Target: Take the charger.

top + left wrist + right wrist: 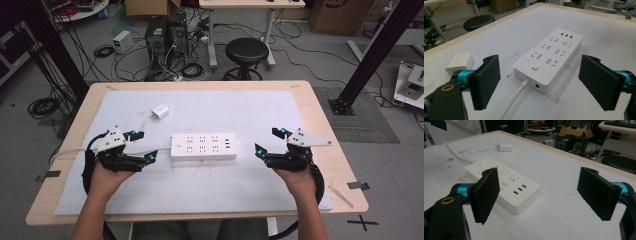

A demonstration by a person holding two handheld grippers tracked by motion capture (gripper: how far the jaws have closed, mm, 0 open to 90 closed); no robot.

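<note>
Two tongs, one power strip
Left tongs point(141, 146) and right tongs point(266, 141) gape wide, empty, with the power strip point(203, 146) between them.

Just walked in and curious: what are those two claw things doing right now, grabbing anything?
Left gripper: open, holding nothing, aimed at the power strip.
Right gripper: open, holding nothing, beside the strip's other end.

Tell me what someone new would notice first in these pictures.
A white power strip lies at the middle of the table, its cord running off to the left. An open gripper sits at each end of it, left gripper and right gripper. A small white charger lies behind the strip, apart from it.
</note>
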